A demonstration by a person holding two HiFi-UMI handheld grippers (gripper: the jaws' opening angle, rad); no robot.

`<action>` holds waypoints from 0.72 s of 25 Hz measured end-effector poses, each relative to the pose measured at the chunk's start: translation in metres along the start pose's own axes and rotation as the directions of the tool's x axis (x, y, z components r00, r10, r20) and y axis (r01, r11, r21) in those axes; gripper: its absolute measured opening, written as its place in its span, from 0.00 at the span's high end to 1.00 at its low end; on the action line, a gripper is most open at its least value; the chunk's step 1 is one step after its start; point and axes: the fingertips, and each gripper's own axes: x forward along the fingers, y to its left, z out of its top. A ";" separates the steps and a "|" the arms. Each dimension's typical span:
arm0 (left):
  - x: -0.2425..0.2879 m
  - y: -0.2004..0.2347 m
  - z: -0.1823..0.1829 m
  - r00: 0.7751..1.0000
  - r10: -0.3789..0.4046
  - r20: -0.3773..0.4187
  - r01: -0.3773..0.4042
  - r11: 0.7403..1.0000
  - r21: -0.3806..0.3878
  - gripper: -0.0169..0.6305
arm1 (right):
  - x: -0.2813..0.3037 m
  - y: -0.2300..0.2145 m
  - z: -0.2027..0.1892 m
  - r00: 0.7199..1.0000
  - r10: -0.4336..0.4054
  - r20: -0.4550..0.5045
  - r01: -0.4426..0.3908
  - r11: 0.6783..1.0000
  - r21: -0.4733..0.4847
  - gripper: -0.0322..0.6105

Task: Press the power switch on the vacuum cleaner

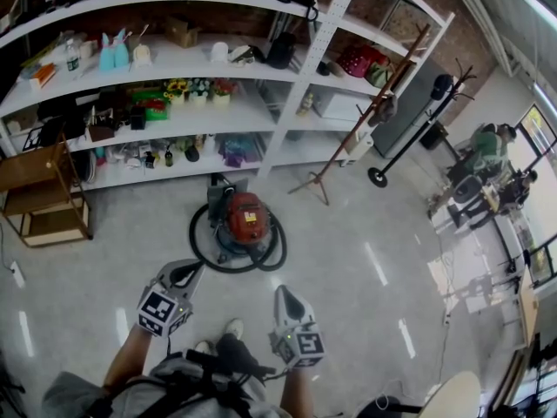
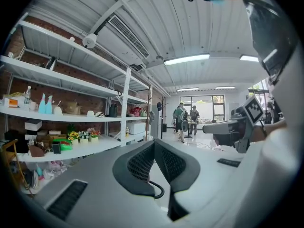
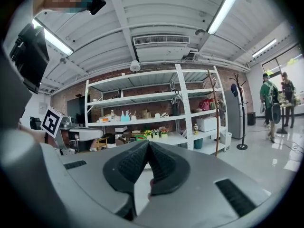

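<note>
Left claw [image 1: 186,274]: jaws pressed together tip to tip, held above the floor [image 1: 374,233]. Vacuum cleaner [image 1: 244,219]: red body, on the floor ahead of both claws and well apart from them, ringed by its black hose [image 1: 279,249], before white shelving [image 1: 306,81]. Right claw [image 1: 285,298]: jaws pressed together.

White shelving [image 1: 305,90] loaded with small items stands against a brick wall [image 3: 142,90], with a wooden rack [image 1: 39,190] at its left end. The glossy pale floor [image 1: 365,233] reflects ceiling tube lights [image 3: 228,6]. A coat stand [image 1: 418,138] and windows [image 2: 204,101] lie to the right.
</note>
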 end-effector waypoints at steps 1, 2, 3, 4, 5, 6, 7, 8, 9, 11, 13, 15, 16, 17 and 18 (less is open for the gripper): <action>0.003 0.003 0.000 1.000 0.002 -0.003 -0.002 1.000 0.002 0.96 | 0.004 -0.001 0.001 1.000 0.001 -0.002 -0.001 1.000 0.003 0.93; 0.007 0.004 0.000 1.000 0.002 -0.005 -0.002 1.000 0.005 0.96 | 0.008 -0.003 0.002 1.000 0.005 -0.001 -0.005 1.000 0.007 0.93; 0.012 0.006 -0.001 1.000 0.001 -0.005 -0.001 1.000 0.008 0.96 | 0.012 -0.006 0.000 1.000 0.010 0.003 -0.010 1.000 0.009 0.93; 0.017 0.007 -0.001 1.000 0.000 -0.004 0.000 1.000 0.012 0.96 | 0.017 -0.010 -0.001 1.000 0.016 0.005 -0.016 1.000 0.008 0.93; 0.022 0.009 -0.001 1.000 -0.001 -0.003 0.001 1.000 0.014 0.96 | 0.023 -0.015 -0.002 1.000 0.022 0.005 -0.022 1.000 0.005 0.93; 0.027 0.010 -0.003 1.000 -0.001 -0.005 0.001 1.000 0.014 0.96 | 0.028 -0.019 -0.002 1.000 0.027 0.004 -0.027 1.000 0.003 0.93; 0.032 0.011 -0.005 1.000 0.000 -0.011 0.001 1.000 0.011 0.96 | 0.034 -0.022 -0.001 1.000 0.030 0.001 -0.030 1.000 0.003 0.93; 0.037 0.012 -0.007 1.000 0.000 -0.019 0.000 1.000 0.006 0.96 | 0.039 -0.026 0.002 1.000 0.030 -0.003 -0.030 1.000 0.006 0.93; 0.043 0.013 -0.007 1.000 0.001 -0.024 0.000 1.000 0.003 0.96 | 0.044 -0.030 0.005 1.000 0.030 -0.008 -0.030 1.000 0.008 0.93; 0.056 0.017 -0.006 1.000 0.006 -0.025 -0.005 1.000 0.005 0.96 | 0.056 -0.041 0.009 0.999 0.036 -0.004 -0.036 0.999 0.009 0.93; 0.070 0.023 -0.002 1.000 0.015 -0.020 -0.015 1.000 0.004 0.96 | 0.069 -0.055 0.011 0.999 0.044 0.009 -0.044 0.999 0.010 0.93; 0.085 0.029 0.004 1.000 0.026 -0.015 -0.026 1.000 -0.001 0.96 | 0.081 -0.068 0.014 0.999 0.046 0.015 -0.046 0.999 0.014 0.93; 0.093 0.032 0.007 0.999 0.032 -0.013 -0.032 0.999 -0.001 0.96 | 0.087 -0.074 0.015 0.999 0.048 0.015 -0.048 0.999 0.013 0.93; 0.101 0.035 0.010 0.999 0.037 -0.012 -0.037 0.999 0.001 0.96 | 0.093 -0.081 0.017 0.999 0.049 0.013 -0.049 0.999 0.009 0.93; 0.109 0.038 0.013 0.999 0.040 -0.010 -0.040 0.999 0.003 0.96 | 0.100 -0.086 0.019 0.999 0.051 0.009 -0.051 0.999 0.007 0.93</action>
